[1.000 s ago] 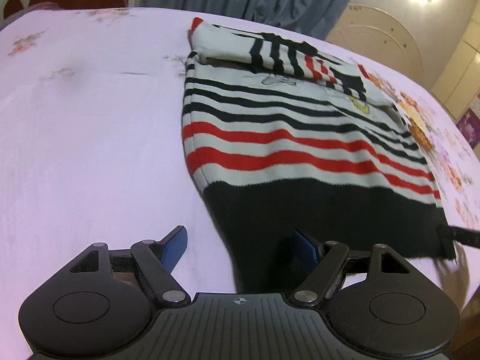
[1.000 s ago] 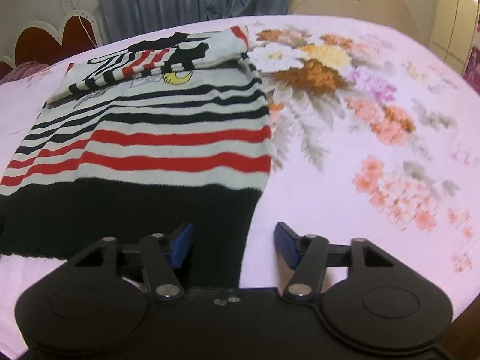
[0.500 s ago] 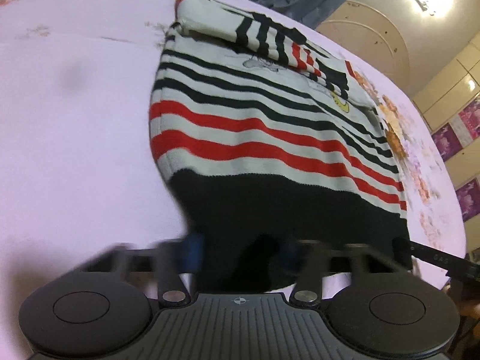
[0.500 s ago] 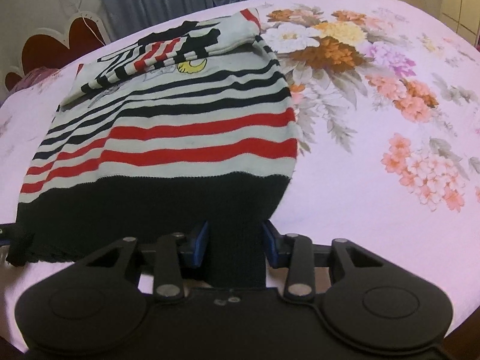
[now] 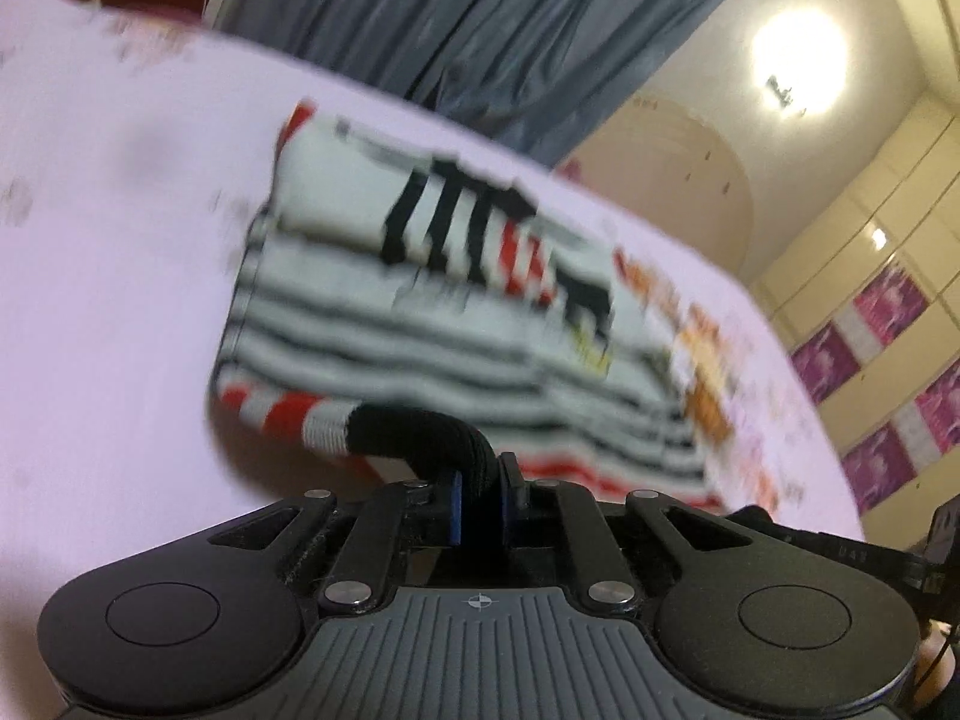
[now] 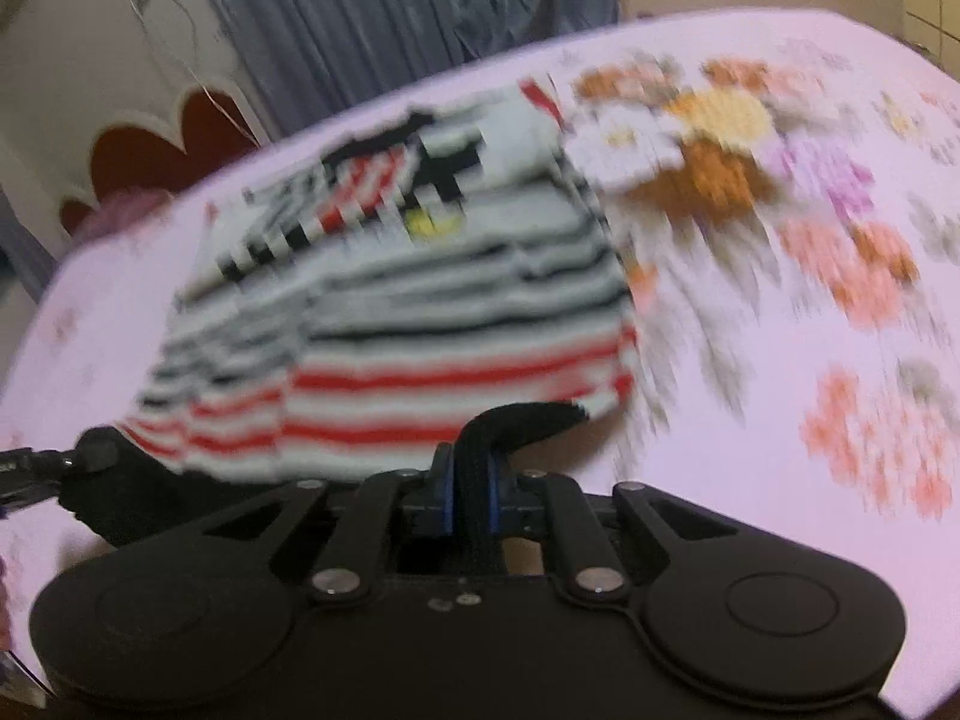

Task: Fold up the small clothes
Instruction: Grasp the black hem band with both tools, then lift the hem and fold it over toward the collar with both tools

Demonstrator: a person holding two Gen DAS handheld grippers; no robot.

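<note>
A small striped sweater (image 5: 420,324), white with black and red stripes and a black hem, lies on a pink bed sheet (image 5: 108,276). Its sleeves are folded across the far end. My left gripper (image 5: 480,507) is shut on the black hem at the near left corner and holds it lifted. My right gripper (image 6: 471,495) is shut on the black hem at the near right corner of the sweater (image 6: 420,312), also lifted. The hem bends up and forward from both grips. Both views are blurred by motion.
The sheet has a flower print (image 6: 720,144) on the right side. A grey curtain (image 5: 480,30) hangs behind the bed. A red and white headboard (image 6: 156,150) stands at the far left. Cabinets (image 5: 870,312) line the right wall.
Both grippers closed on the black hem, then lifted it off the bed and moved it forward over the striped body. The views tilted up.
</note>
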